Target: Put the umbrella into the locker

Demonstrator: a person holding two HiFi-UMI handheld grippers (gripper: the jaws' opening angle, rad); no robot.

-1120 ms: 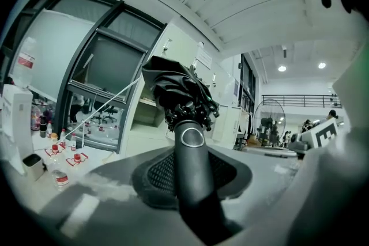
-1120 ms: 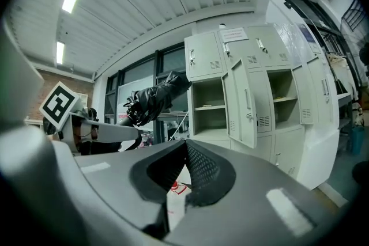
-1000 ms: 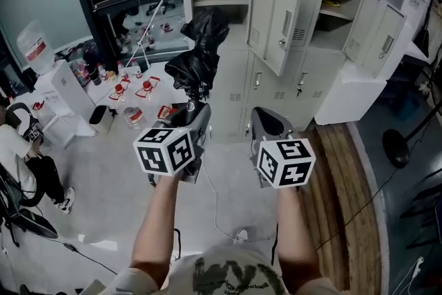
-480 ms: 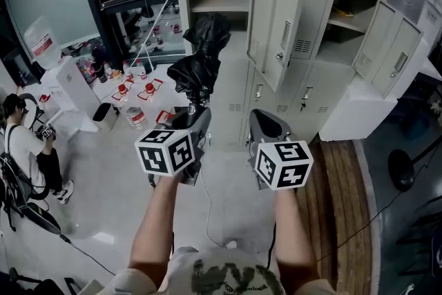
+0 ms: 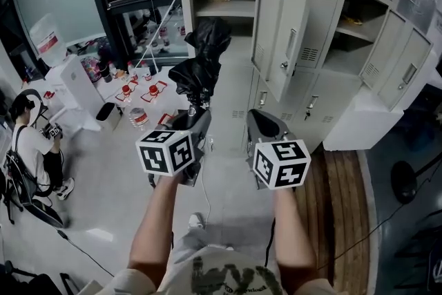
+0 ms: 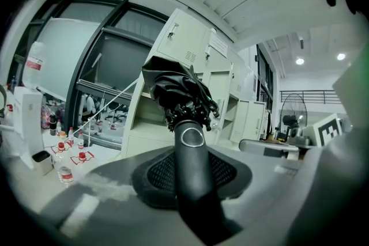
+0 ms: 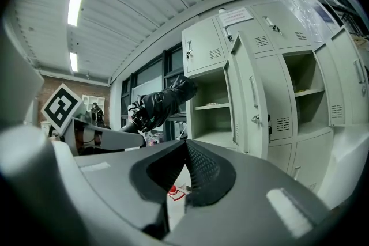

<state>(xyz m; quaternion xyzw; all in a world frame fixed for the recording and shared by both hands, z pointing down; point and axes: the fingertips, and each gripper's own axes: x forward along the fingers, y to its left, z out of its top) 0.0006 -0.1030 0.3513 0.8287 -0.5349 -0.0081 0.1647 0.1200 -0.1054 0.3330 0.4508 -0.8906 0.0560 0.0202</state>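
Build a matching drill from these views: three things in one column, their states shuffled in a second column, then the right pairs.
Things
1. black folded umbrella
2. right gripper
3. tall grey metal locker door

States
A. swung open
B. clamped by its handle in the left gripper
C. shut, holding nothing

Pairs: 1-B, 2-C, 3-A

Umbrella (image 5: 202,55) — crinkled glossy black cloth, smooth matt handle (image 6: 193,181); locker (image 5: 290,10) — painted metal.
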